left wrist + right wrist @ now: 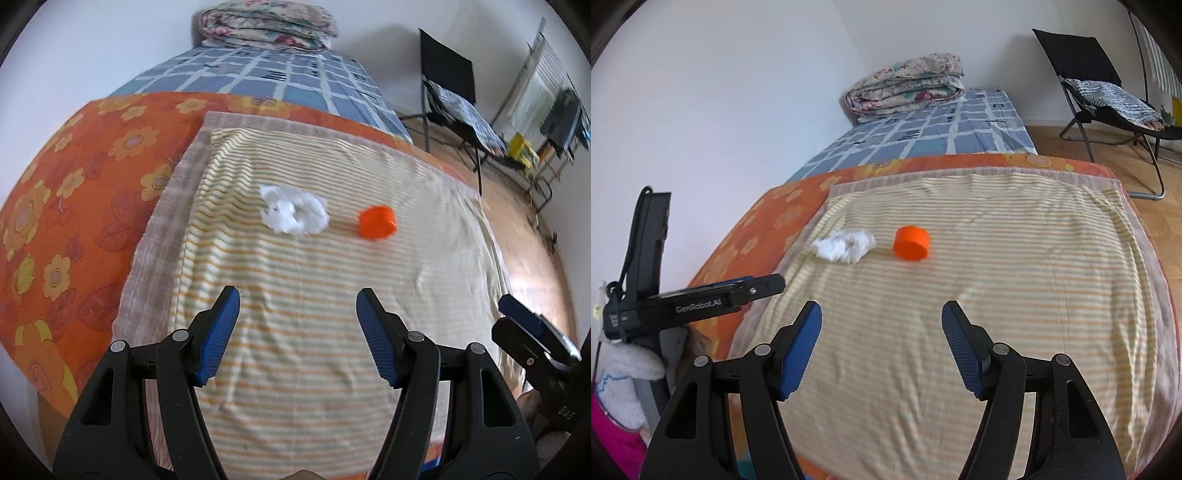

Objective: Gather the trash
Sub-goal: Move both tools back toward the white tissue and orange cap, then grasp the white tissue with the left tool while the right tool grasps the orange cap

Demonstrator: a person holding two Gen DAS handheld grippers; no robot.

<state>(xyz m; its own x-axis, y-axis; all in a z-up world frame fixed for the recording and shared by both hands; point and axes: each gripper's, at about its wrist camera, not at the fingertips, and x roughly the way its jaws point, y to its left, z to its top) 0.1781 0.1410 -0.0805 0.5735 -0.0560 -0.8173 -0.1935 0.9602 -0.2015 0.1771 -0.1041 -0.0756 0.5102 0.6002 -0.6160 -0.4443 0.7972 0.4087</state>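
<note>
**Two scraps on the striped cloth, both tongs open**

My left tongs (297, 301) and right tongs (881, 314) both gape empty above the yellow-striped cloth (997, 280) on the bed. The crumpled white tissue (293, 214) lies mid-cloth, just beside the orange plastic cap (377, 222), well clear of every edge. My left tool reads "GenRobot.AI".

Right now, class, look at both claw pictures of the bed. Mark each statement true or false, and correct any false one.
1. The left claw grips the orange cap. False: it is open, apart from the cap.
2. The white tissue lies beside the cap on the striped cloth. True.
3. The right claw is open and holds nothing. True.
4. The folded quilt covers the tissue. False: it sits at the bed's far end.
</note>
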